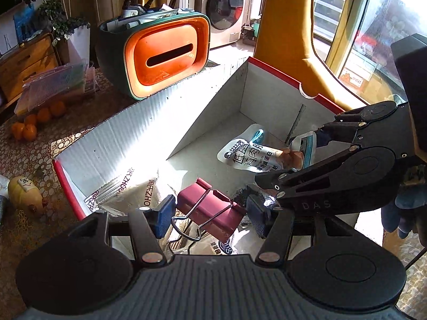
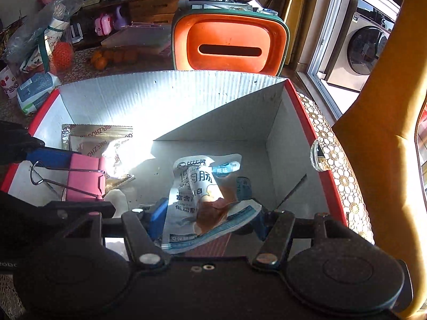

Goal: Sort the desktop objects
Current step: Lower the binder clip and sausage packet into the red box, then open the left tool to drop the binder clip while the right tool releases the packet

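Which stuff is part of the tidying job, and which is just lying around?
Part of the job:
binder clip in the left gripper
sausage packet in the right gripper
white box

Just lying around:
oranges
orange tissue box
washing machine

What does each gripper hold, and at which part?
Left gripper: the red binder clip, by its body. Right gripper: a snack packet, near its lower end.

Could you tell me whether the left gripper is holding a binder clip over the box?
Yes, the left gripper has its blue pads closed on a red binder clip above the white box.
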`<move>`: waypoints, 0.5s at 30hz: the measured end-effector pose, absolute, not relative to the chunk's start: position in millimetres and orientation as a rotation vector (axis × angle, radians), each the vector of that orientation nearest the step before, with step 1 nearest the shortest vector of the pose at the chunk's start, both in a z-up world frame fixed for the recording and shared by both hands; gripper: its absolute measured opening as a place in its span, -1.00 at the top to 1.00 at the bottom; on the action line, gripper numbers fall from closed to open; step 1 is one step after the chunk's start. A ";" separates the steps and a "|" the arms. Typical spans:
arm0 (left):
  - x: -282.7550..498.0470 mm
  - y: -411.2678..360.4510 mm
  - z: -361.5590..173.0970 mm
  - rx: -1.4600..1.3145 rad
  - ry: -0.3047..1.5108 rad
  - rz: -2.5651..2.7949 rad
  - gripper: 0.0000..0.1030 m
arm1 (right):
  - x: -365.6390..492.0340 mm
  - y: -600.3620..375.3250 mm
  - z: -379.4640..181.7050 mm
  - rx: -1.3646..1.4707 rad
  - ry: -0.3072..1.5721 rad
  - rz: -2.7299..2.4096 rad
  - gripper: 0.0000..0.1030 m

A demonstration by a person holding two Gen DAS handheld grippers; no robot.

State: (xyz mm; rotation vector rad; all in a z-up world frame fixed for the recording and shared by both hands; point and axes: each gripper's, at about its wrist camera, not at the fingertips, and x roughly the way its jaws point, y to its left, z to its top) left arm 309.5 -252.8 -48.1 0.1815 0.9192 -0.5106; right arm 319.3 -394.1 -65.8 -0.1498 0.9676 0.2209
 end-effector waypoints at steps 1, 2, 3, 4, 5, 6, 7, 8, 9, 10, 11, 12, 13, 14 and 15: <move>310.1 -253.5 -49.1 0.184 0.924 -0.512 -0.12 | 320.0 -393.9 -67.4 -0.151 0.975 0.223 -0.21; 310.6 -254.1 -49.9 0.186 0.927 -0.514 -0.12 | 319.9 -393.5 -68.2 -0.153 0.977 0.222 -0.22; 311.6 -254.3 -50.6 0.187 0.930 -0.514 -0.12 | 319.9 -393.0 -68.4 -0.154 0.977 0.221 -0.22; 312.5 -254.3 -51.1 0.185 0.934 -0.515 -0.12 | 320.2 -392.7 -68.4 -0.152 0.979 0.221 -0.22; 313.3 -253.7 -51.7 0.184 0.938 -0.513 -0.12 | 320.6 -392.5 -68.5 -0.155 0.983 0.219 -0.23; 313.6 -253.6 -52.0 0.187 0.940 -0.507 -0.12 | 320.8 -392.4 -68.5 -0.156 0.986 0.218 -0.24; 313.7 -253.5 -51.8 0.190 0.938 -0.504 -0.13 | 321.0 -392.7 -68.0 -0.157 0.985 0.217 -0.25; 314.1 -253.6 -51.7 0.193 0.936 -0.503 -0.13 | 320.7 -392.6 -67.7 -0.157 0.982 0.216 -0.26; 314.3 -253.4 -51.6 0.193 0.936 -0.501 -0.13 | 320.5 -392.1 -67.5 -0.159 0.981 0.216 -0.26; 314.3 -252.8 -51.5 0.191 0.936 -0.502 -0.13 | 320.5 -391.9 -67.2 -0.162 0.979 0.213 -0.26; 313.8 -252.2 -51.3 0.187 0.936 -0.504 -0.12 | 320.5 -392.2 -66.8 -0.164 0.972 0.206 -0.30; 312.7 -251.3 -50.4 0.183 0.930 -0.507 -0.13 | 320.4 -392.8 -66.0 -0.166 0.965 0.195 -0.31; 311.2 -250.5 -49.1 0.180 0.923 -0.508 -0.14 | 320.4 -394.0 -64.9 -0.162 0.959 0.188 -0.33; 309.6 -249.7 -47.6 0.176 0.917 -0.510 -0.23 | 320.3 -395.5 -63.8 -0.155 0.955 0.183 -0.34; 307.5 -248.6 -45.7 0.170 0.908 -0.513 -0.37 | 320.4 -397.8 -62.4 -0.145 0.952 0.179 -0.35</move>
